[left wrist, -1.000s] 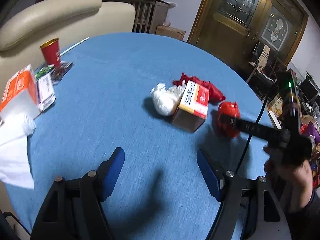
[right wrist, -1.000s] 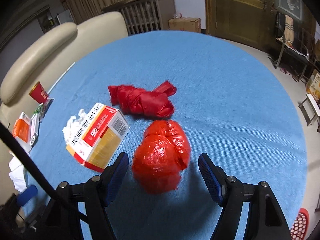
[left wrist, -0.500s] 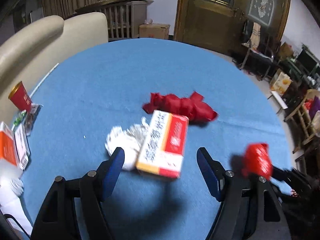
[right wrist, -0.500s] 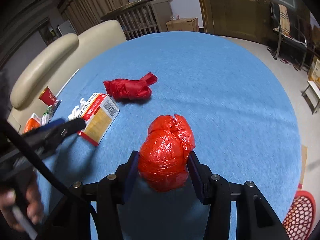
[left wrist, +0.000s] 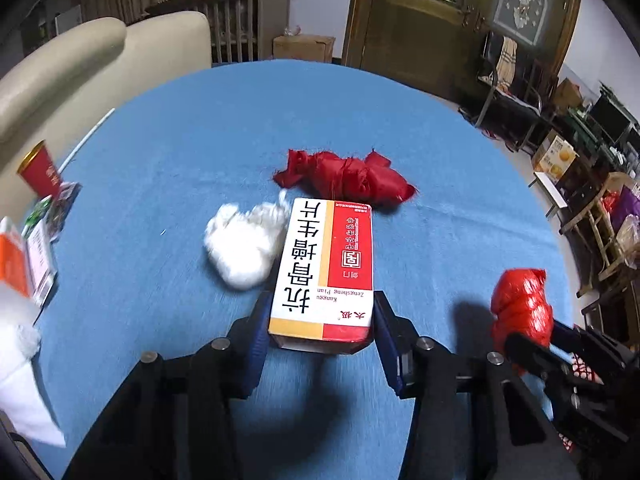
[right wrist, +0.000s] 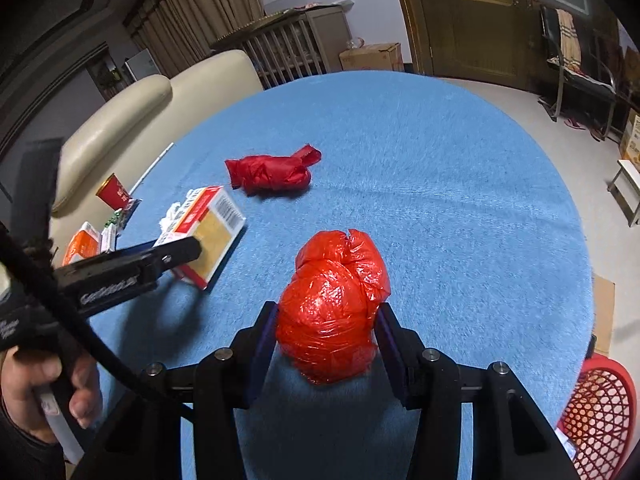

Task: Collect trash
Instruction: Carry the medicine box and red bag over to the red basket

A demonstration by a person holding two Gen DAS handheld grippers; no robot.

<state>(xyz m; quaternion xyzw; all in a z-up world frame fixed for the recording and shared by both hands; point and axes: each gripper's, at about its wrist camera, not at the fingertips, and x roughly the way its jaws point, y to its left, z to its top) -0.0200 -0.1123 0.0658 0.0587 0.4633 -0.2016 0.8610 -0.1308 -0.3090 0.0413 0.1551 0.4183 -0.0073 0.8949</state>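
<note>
A white-and-red medicine box (left wrist: 324, 264) lies on the blue round table (left wrist: 168, 152). The jaws of my left gripper (left wrist: 320, 314) are closing, and the blue pads press the sides of the box's near end. In the right wrist view this box (right wrist: 210, 232) lies at the left, with the left gripper (right wrist: 182, 250) on it. My right gripper (right wrist: 326, 332) is shut on a crumpled red plastic bundle (right wrist: 332, 308), lifted above the cloth. A second red bag wad (left wrist: 348, 178) and a white crumpled tissue (left wrist: 244, 244) lie just beyond the box.
A red mesh basket (right wrist: 600, 404) stands on the floor past the table's right edge. A red paper cup (left wrist: 40, 172), an orange carton (left wrist: 12, 260) and white tissue paper (left wrist: 16, 360) sit at the table's left rim, with a cream sofa (left wrist: 80, 64) behind.
My left gripper moved up to the medicine box and closed its jaws around it. My right gripper closed on the red bundle and carried it rightward, away from the box.
</note>
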